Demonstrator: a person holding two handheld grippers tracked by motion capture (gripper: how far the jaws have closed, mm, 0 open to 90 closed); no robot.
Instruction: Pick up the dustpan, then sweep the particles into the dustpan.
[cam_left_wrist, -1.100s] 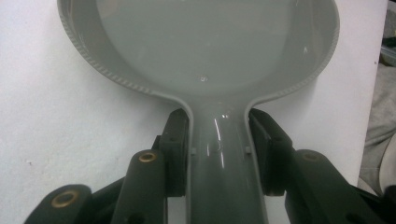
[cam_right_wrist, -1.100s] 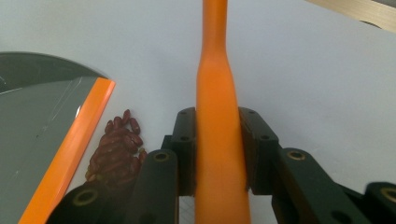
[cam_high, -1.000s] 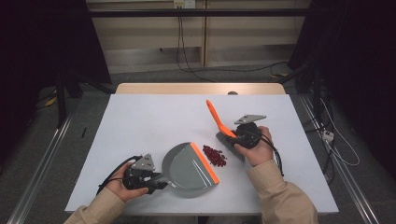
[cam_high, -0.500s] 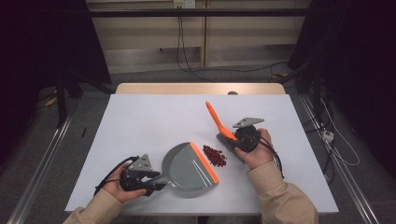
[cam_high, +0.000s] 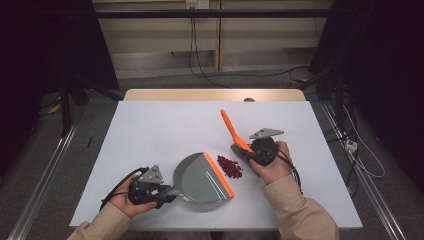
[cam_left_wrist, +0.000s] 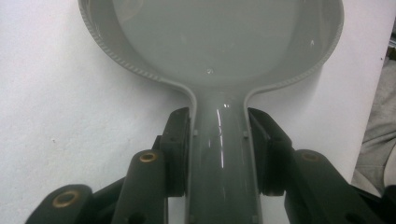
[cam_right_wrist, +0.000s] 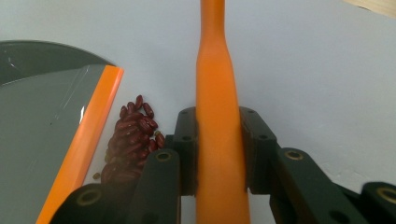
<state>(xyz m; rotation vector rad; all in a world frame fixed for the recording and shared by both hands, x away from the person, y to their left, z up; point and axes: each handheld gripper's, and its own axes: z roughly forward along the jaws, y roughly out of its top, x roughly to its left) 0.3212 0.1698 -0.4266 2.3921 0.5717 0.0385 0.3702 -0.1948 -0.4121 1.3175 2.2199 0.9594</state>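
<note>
Left gripper (cam_high: 167, 192) fingers pinch the glossy grey dustpan (cam_high: 200, 177); right gripper (cam_high: 243, 148) fingers clamp the smooth orange brush handle (cam_high: 231, 129); red beans (cam_high: 229, 166) lie between on the white surface (cam_high: 150, 130).

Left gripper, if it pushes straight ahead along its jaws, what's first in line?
The left gripper is shut on the dustpan handle and points right, toward the beans. Pushed on, the pan's orange lip would probably meet the beans first; the gap looks small.

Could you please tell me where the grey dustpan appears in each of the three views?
High view: grey dustpan low centre, handle in the left claw.
Left gripper view: pan along the top, handle clamped between the jaws.
Right gripper view: left edge.
Shared landmark: its orange lip, beside the red beans.
</note>
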